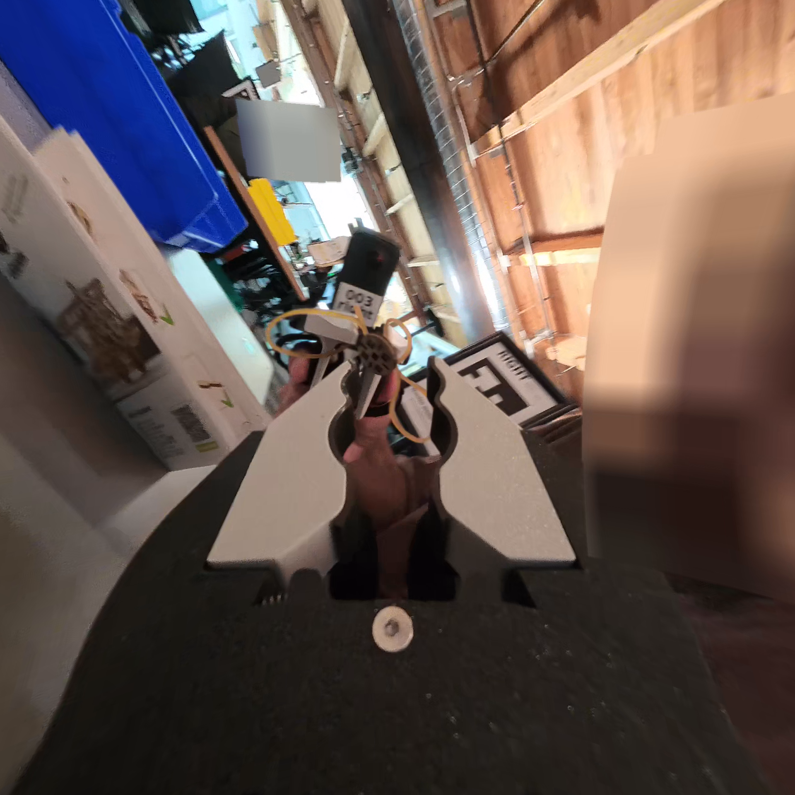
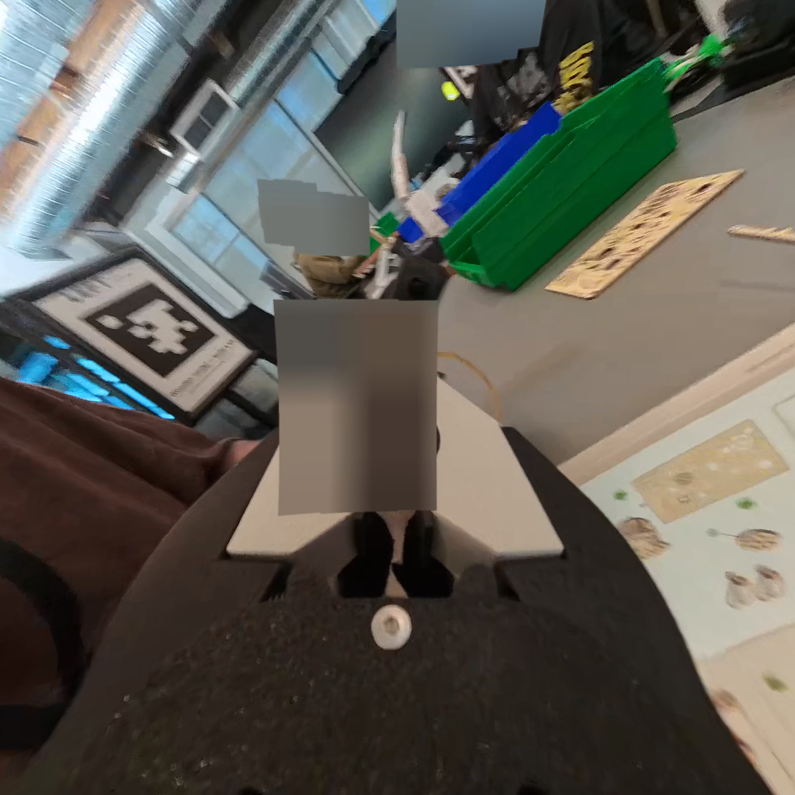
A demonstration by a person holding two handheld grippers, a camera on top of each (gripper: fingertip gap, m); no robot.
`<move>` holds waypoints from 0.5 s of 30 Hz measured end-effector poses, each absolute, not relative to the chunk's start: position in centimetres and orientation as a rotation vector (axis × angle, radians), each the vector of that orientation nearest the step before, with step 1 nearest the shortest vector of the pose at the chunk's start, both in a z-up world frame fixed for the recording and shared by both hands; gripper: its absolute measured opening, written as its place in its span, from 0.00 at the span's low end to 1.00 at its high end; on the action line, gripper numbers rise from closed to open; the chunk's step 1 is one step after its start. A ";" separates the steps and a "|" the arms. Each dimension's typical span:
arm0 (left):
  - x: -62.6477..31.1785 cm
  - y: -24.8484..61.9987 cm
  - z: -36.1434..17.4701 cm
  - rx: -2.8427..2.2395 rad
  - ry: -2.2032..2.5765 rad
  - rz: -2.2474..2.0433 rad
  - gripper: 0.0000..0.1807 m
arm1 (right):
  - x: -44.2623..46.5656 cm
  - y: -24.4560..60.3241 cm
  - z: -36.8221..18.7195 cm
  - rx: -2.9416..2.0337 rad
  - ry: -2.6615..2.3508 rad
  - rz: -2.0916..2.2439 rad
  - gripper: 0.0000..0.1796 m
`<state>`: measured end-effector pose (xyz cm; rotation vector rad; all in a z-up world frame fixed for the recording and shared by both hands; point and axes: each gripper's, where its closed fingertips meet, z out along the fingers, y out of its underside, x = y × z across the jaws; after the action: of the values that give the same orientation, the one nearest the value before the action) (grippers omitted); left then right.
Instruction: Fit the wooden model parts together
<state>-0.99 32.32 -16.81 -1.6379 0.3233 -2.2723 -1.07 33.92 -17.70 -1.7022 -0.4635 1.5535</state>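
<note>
— 2 grippers face each other. Our left gripper (image 1: 389,374) stands released, its pale grey fingers (image 1: 297,451) matte, with scalloped inner edges and a wide gap between them.

— What do we see through that gap?

— We see the right gripper (image 1: 359,370) farther off, clenched on a small round wooden part (image 1: 373,353), a disc pierced with a grid of holes. Thin yellow rubber bands (image 1: 297,331) loop out from it on both sides. A bare hand (image 1: 374,434) holds that tool from below.

— And in the right wrist view?

— A mosaic patch covers our fingertips there, so from that view alone we cannot tell the grasp. Only the grey finger bases, the grainy black body with 1 pale screw, and a curl of yellow band (image 2: 477,378) show.

— Where are the other wooden pieces?

— On the smooth grey desk (image 2: 602,335) lies a flat plywood sheet (image 2: 645,234) with cut-out shapes, and a narrow wooden strip (image 2: 761,232) just beside it. Green bins (image 2: 572,202) of ribbed plastic sit behind the sheet, a blue bin (image 2: 494,167) beyond them. A white instruction sheet (image 2: 688,537) printed with pictures of parts lies near us on the desk.

— And on the left side?

— A glossy blue bin (image 1: 116,124) and a white box (image 1: 99,301) with a picture of a wooden model.
</note>
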 end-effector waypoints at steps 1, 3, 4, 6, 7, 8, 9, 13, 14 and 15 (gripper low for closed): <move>-1.0 32.3 -17.0 -1.659 0.370 -2.206 0.16 | -0.9 34.2 -18.2 -1.731 -0.490 1.457 0.05; -0.6 32.1 -17.6 -1.714 0.468 -2.085 0.16 | -0.9 34.5 -18.8 -1.756 -0.557 1.289 0.05; -0.3 32.1 -18.1 -1.747 0.503 -2.015 0.16 | -0.9 34.6 -18.8 -1.755 -0.569 1.234 0.05; -0.1 32.2 -18.5 -1.770 0.538 -1.927 0.16 | -1.2 34.4 -18.8 -1.746 -0.605 1.167 0.05; 0.0 32.3 -18.6 -1.777 0.551 -1.892 0.15 | -1.4 34.3 -19.0 -1.752 -0.626 1.139 0.05; 0.0 32.3 -18.7 -1.782 0.565 -1.855 0.11 | -1.6 34.2 -19.2 -1.754 -0.645 1.121 0.05; -0.1 32.4 -18.8 -1.786 0.576 -1.819 0.10 | -1.6 34.3 -19.2 -1.751 -0.643 1.109 0.05; -0.3 31.8 -18.0 -1.738 0.631 -1.853 0.04 | -1.6 33.7 -17.7 -1.677 -0.581 1.332 0.05; -0.4 31.6 -17.7 -1.721 0.637 -1.883 0.04 | -1.5 33.5 -17.4 -1.663 -0.562 1.424 0.05; -0.4 31.4 -17.4 -1.703 0.646 -1.910 0.03 | -1.4 33.3 -17.1 -1.650 -0.555 1.500 0.05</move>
<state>-0.39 31.36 -17.38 -1.7031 0.6465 -1.9096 -1.39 33.29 -17.12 -1.6500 -0.5554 1.5000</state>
